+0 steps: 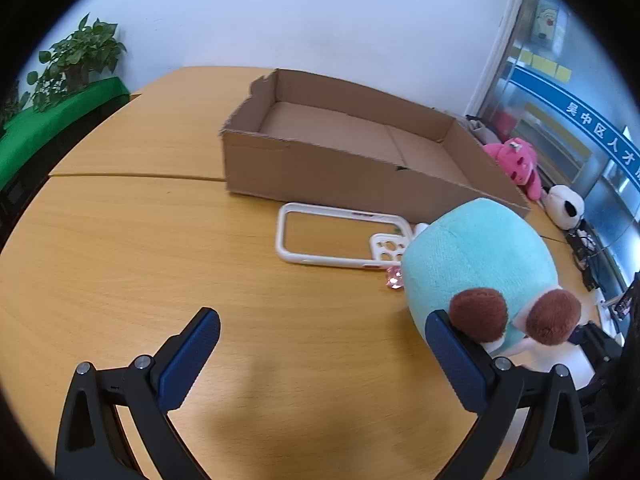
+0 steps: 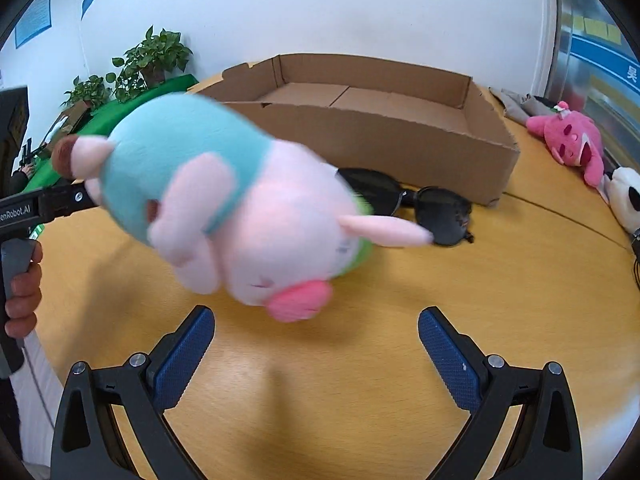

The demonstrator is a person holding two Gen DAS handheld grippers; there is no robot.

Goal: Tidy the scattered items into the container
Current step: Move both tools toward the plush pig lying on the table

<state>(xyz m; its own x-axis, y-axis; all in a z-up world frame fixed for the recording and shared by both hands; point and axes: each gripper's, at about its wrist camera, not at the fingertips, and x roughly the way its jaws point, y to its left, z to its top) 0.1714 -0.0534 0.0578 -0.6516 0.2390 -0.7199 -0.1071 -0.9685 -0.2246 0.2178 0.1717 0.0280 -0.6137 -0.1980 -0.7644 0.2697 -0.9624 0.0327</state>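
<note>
A teal and pink plush toy point(image 1: 476, 252) with brown feet lies at the right, its feet against the outer side of my left gripper's right finger. My left gripper point(image 1: 322, 320) is open with only bare table between its fingers. In the right wrist view the plush toy point(image 2: 240, 200) is blurred and fills the middle, just beyond my open right gripper point(image 2: 316, 316); the left gripper point(image 2: 60, 200) touches its brown foot. An empty cardboard box point(image 1: 320, 168) stands behind. A white phone case point(image 1: 288, 240) and a small pink trinket point(image 1: 394, 280) lie before the box. Black sunglasses point(image 2: 444, 208) lie beside the box point(image 2: 380, 136).
A pink plush point(image 2: 568, 140) and a panda plush point(image 2: 628, 196) lie at the table's right edge. Potted plants point(image 2: 152, 56) on a green cloth stand at the back left. A person's hand point(image 2: 24, 292) holds the left gripper's handle. Cables and devices sit far right.
</note>
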